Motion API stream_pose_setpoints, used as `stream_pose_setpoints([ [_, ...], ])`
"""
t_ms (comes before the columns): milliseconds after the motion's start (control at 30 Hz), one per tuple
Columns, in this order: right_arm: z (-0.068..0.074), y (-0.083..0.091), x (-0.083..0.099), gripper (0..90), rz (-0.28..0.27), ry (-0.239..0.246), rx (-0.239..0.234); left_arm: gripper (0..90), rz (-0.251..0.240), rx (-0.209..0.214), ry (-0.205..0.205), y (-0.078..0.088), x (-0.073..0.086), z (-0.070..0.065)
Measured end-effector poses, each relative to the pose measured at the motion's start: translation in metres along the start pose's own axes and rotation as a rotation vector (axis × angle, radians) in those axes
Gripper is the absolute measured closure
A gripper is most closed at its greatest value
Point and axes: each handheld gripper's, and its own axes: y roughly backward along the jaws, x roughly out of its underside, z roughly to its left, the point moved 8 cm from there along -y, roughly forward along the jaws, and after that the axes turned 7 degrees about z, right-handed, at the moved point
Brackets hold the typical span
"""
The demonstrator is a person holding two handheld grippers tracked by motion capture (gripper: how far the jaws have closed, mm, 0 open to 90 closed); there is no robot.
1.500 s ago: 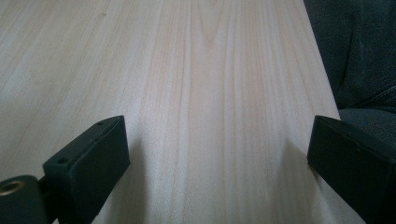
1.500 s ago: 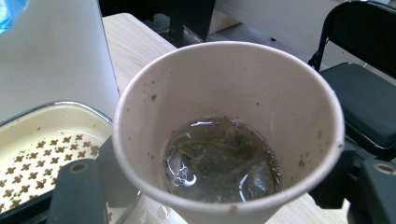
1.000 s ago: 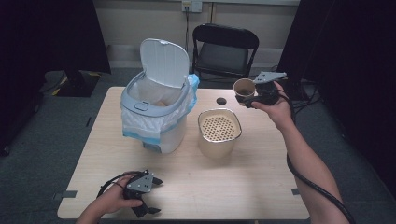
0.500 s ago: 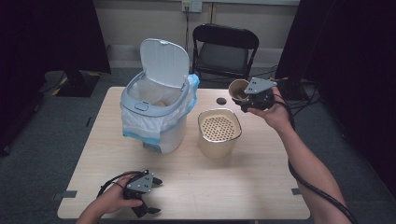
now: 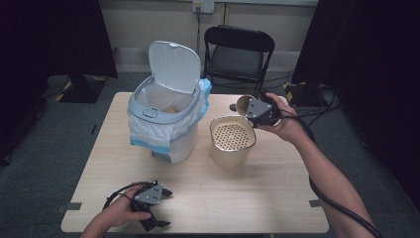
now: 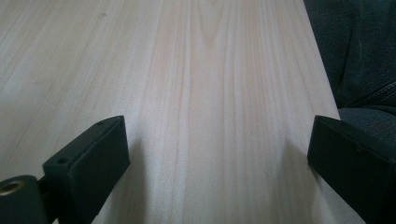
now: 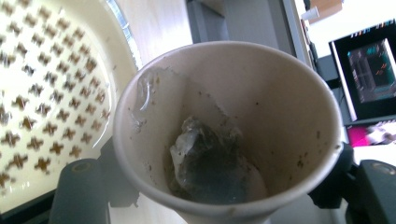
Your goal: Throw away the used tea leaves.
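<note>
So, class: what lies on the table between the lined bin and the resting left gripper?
Nothing: in the high view, only bare wooden table lies between the lined bin and the left gripper.

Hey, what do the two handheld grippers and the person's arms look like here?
Both the left gripper and the right gripper are black, each topped by a grey three-cornered plate with small dark holes. The jaws are blocky black pads. A thick black cable trails from each; the right one's runs along the forearm. The forearms are bare, with no sleeves in sight.
</note>
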Motion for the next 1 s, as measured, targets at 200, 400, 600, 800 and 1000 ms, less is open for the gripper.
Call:
stream_pose_setpoints([
  [200, 0.005, -0.002, -0.006, 28.4, 0.075, 0.225, 0.094, 4.6, 0.002, 0.002, -0.004, 0.0, 0.0, 0.0],
  [400, -0.002, 0.003, -0.014, 28.4, 0.143, 0.476, 0.254, 4.4, -0.003, 0.002, 0.001, -0.001, 0.0, 0.0],
  [600, -0.007, 0.01, -0.026, 28.4, 0.195, 0.747, 0.445, 4.4, 0.002, 0.001, -0.002, 0.0, 0.0, 0.0],
  [800, -0.015, 0.018, -0.032, 28.0, 0.188, 0.745, 0.482, 4.3, -0.001, 0.002, 0.001, 0.0, 0.0, 0.0],
  [1000, -0.017, 0.014, -0.016, 27.6, 0.073, 0.186, 0.181, 4.3, 0.0, 0.001, -0.004, 0.0, 0.0, 0.0],
])
